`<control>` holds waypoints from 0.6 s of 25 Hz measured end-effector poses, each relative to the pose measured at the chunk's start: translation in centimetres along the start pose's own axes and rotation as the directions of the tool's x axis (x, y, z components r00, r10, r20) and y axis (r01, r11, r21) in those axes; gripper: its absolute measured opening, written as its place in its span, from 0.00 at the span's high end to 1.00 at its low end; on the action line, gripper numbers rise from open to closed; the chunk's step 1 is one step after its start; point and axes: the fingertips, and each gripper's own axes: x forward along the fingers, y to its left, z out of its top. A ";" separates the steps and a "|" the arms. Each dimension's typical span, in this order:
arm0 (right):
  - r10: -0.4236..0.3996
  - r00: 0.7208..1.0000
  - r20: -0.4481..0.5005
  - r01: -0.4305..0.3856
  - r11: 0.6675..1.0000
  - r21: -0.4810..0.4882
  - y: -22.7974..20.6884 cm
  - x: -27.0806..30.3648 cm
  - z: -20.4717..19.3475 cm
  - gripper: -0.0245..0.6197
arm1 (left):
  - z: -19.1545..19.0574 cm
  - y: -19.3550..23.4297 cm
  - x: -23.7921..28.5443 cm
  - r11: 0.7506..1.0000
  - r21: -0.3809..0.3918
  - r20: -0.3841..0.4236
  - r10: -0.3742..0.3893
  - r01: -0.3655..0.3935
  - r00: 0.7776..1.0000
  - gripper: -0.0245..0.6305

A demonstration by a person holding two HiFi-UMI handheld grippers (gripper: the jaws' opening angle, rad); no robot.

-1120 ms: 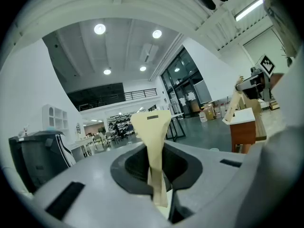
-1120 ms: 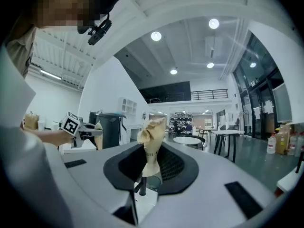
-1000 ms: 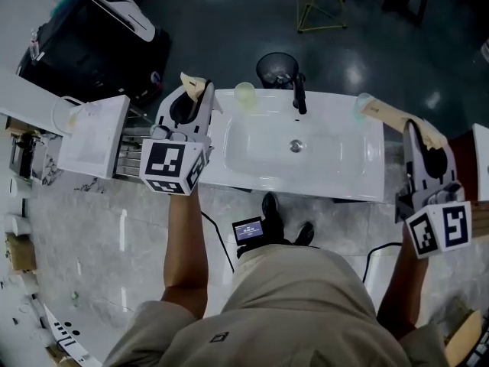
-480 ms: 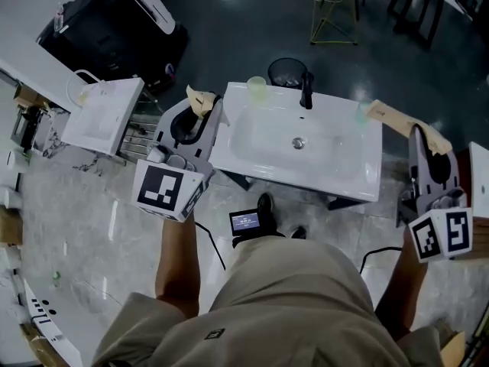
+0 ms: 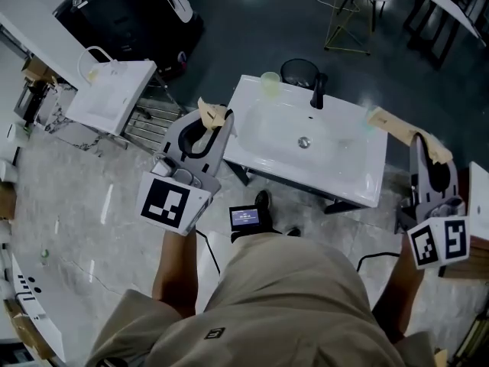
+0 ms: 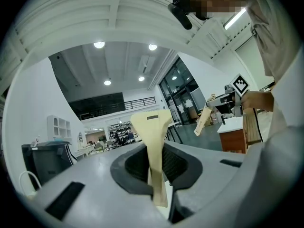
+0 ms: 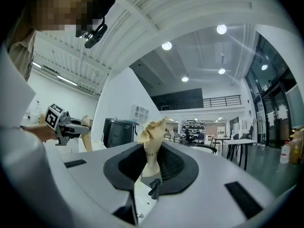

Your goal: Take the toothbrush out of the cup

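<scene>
Cup point(image 5: 270, 82) left of faucet point(image 5: 318, 92) on sink point(image 5: 243, 140).

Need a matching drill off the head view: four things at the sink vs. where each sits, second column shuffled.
1 pale green cup
2 black faucet
3 drain
4 black bin

a middle of the sink
b on the floor beyond the sink
c sink's far left corner
d sink's far rim, near its centre

Pairs: 1-c, 2-d, 3-a, 4-b

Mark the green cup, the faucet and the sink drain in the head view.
green cup point(image 5: 270, 83), head view, on its side wall just below the rim.
faucet point(image 5: 317, 91), head view, midway up its black upright body.
sink drain point(image 5: 304, 141), head view, centre of the round metal drain.
</scene>
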 end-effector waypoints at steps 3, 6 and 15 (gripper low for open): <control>0.007 1.000 -0.009 -0.007 1.000 0.000 0.4 0.3 0.0 0.87 | -0.3 -0.1 -0.2 1.000 -0.013 -0.007 -0.004 0.004 1.000 0.90; 0.010 1.000 -0.012 -0.010 1.000 0.000 0.5 0.7 0.0 0.87 | -0.4 -0.3 0.0 1.000 -0.021 -0.013 -0.014 0.014 1.000 0.90; 0.002 1.000 -0.025 -0.002 1.000 0.007 0.2 0.6 -0.1 0.87 | -0.4 -0.5 0.6 0.999 -0.028 -0.025 -0.029 0.028 0.999 0.90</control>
